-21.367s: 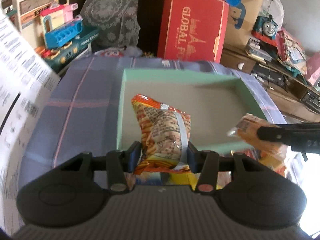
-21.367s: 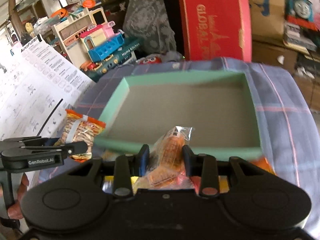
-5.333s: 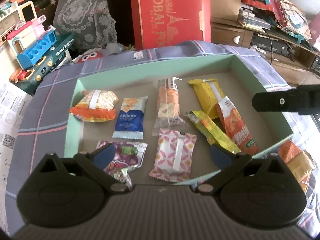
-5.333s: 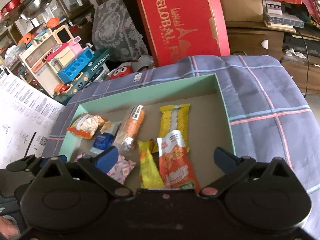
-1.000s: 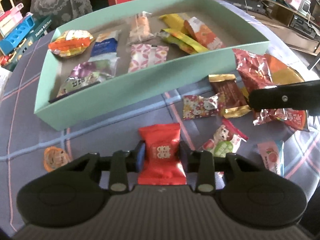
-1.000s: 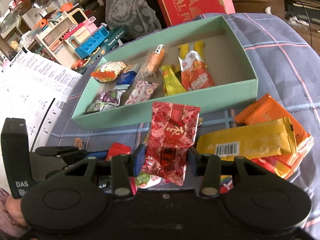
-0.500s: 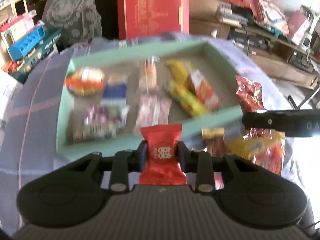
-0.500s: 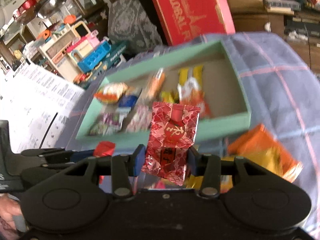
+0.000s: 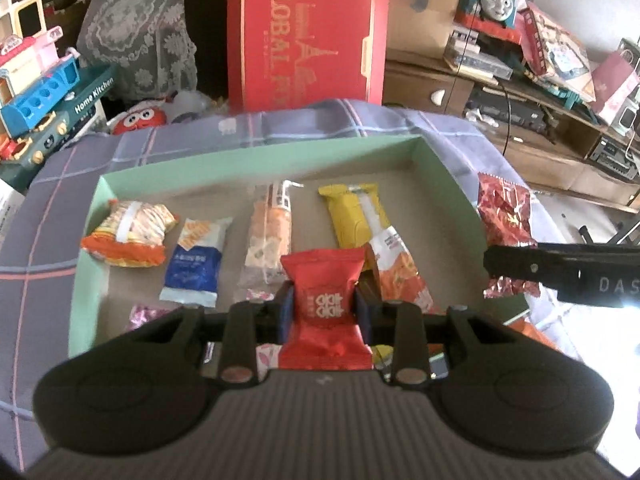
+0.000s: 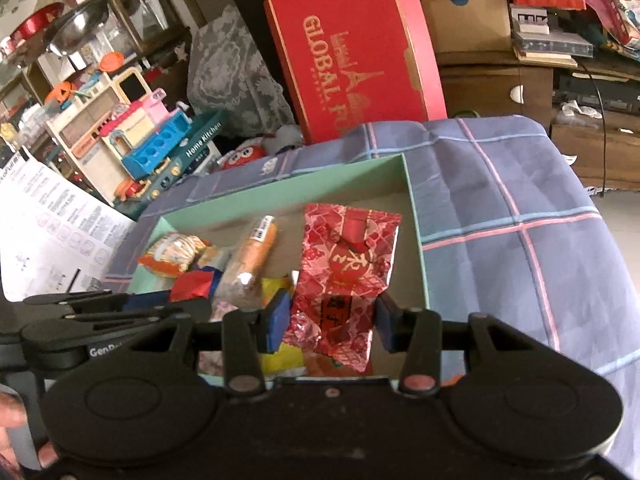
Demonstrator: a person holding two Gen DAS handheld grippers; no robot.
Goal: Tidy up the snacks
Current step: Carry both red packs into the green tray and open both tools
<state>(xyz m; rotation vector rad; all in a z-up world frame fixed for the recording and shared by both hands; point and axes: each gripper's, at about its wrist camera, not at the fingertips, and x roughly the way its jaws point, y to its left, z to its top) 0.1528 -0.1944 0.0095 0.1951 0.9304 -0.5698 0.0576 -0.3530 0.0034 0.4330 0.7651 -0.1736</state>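
My left gripper (image 9: 323,305) is shut on a small red snack packet (image 9: 325,288) and holds it above the near part of the green tray (image 9: 256,156). My right gripper (image 10: 332,316) is shut on a red patterned foil packet (image 10: 347,264), held over the tray's right side (image 10: 414,232); that packet also shows at the right of the left wrist view (image 9: 505,216). Several snacks lie in the tray: an orange bag (image 9: 130,234), a blue packet (image 9: 197,260), an orange stick pack (image 9: 269,236), a yellow bar (image 9: 354,216).
The tray sits on a purple plaid cloth (image 10: 500,200). A red gift box (image 9: 306,32) stands behind it. Toys (image 10: 152,136) crowd the left, and printed sheets (image 10: 48,224) lie there. A wooden cabinet (image 9: 500,92) is at the right.
Both grippers have risen from the loose snacks on the cloth and moved forward over the tray, each still holding its packet.
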